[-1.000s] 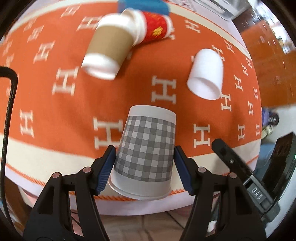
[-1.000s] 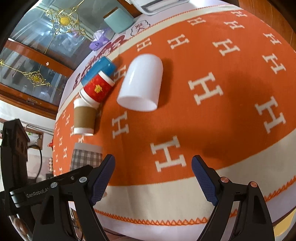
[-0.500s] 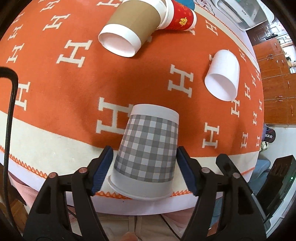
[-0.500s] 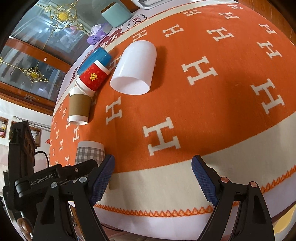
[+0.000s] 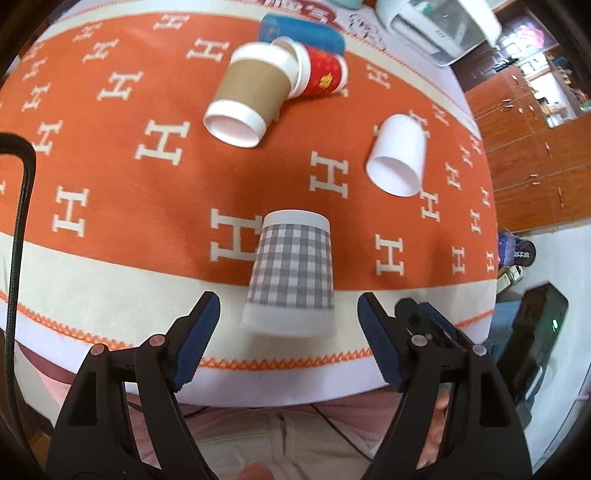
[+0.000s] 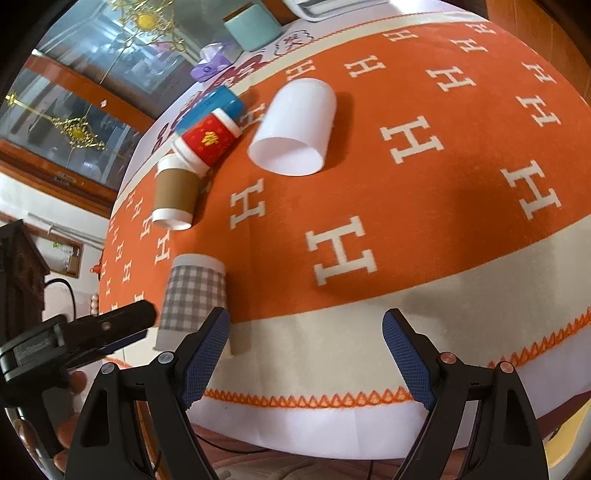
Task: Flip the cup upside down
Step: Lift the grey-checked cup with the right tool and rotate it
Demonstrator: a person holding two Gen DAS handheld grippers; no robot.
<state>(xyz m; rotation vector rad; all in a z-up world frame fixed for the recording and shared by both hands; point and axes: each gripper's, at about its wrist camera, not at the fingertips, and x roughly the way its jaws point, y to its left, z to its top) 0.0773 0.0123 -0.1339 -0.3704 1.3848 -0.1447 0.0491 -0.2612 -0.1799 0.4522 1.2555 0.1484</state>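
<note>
Left gripper (image 5: 288,332) has its blue-padded fingers spread wide, touching nothing; the grey checked cup (image 5: 291,273) stands mouth-down on the orange tablecloth (image 5: 110,177) just ahead, between the fingertips but clear of both. Farther ahead lie a brown cup (image 5: 251,99), a red cup (image 5: 321,74) and a blue cup (image 5: 303,31) in a touching row, with a white cup (image 5: 399,158) on its side ahead to the right.

Right gripper (image 6: 306,354) is likewise spread and holds nothing. The grey checked cup (image 6: 194,295) stands inverted just beyond its left finger, with the white cup (image 6: 295,129) well ahead.
</note>
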